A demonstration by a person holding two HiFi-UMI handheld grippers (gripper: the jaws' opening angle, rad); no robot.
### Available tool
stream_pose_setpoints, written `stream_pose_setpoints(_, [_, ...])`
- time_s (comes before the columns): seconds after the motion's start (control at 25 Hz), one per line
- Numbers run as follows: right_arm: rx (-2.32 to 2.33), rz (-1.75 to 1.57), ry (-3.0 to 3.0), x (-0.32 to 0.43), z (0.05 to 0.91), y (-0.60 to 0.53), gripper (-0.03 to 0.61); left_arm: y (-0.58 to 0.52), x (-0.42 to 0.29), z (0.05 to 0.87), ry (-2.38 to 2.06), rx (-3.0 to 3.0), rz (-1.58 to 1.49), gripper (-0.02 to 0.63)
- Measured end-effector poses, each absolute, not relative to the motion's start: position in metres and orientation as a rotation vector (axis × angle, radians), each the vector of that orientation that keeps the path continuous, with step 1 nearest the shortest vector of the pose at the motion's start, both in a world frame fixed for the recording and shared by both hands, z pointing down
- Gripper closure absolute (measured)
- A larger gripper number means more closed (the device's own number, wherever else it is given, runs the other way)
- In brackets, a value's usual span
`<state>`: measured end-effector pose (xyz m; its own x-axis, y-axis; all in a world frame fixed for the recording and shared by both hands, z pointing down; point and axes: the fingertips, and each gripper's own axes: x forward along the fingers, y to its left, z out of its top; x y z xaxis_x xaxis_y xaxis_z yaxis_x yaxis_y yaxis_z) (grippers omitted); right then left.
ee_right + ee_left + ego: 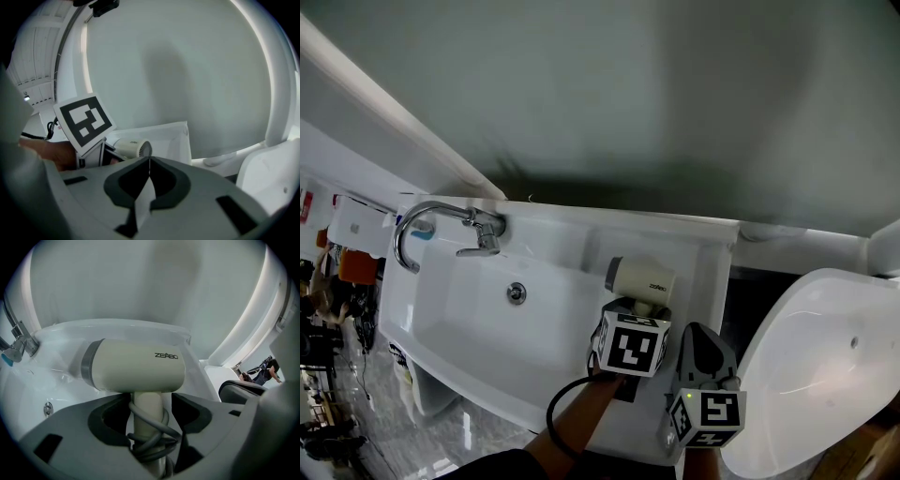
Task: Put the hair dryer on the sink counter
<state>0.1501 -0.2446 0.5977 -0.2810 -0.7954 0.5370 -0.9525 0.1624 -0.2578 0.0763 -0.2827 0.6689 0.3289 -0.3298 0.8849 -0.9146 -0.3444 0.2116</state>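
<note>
Dryer (642,277) flat on the table (701,267) just right of the basin (478,319), nozzle toward the basin, cord (154,437) wound round the handle. Handle between the left gripper's (150,404) parted jaws, pads apparently clear of it: placement seemingly done. Right gripper (149,161) closed on nothing, idle alongside, judged unneeded here.

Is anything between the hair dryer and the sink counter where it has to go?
Nothing visible. The hair dryer is already at the counter, right of the basin, its handle between the jaws of the left gripper.
</note>
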Motion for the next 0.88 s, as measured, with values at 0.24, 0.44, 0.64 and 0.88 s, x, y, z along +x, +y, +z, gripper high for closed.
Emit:
stream_pose_setpoints(0.24, [1.69, 0.806, -2.164, 0.152, 0.597, -0.242, 0.557, -0.281, 0.078, 0.668, -1.1, 1.868, 1.024, 0.333])
stream_pose_setpoints(0.44, [1.69, 0.796, -2.168, 0.154, 0.594, -0.238, 0.557, -0.28, 0.073, 0.668, -1.124, 1.875, 1.021, 0.304])
stream_pose_setpoints(0.64, [1.704, 0.787, -2.166, 0.157, 0.592, -0.235, 0.557, -0.277, 0.071, 0.66, -1.13, 1.901, 1.003, 0.304])
stream_pose_setpoints(0.88, [1.716, 0.724, -2.192, 0.154, 0.572, -0.232, 0.557, -0.27, 0.063, 0.623, -1.154, 1.95, 0.888, 0.305])
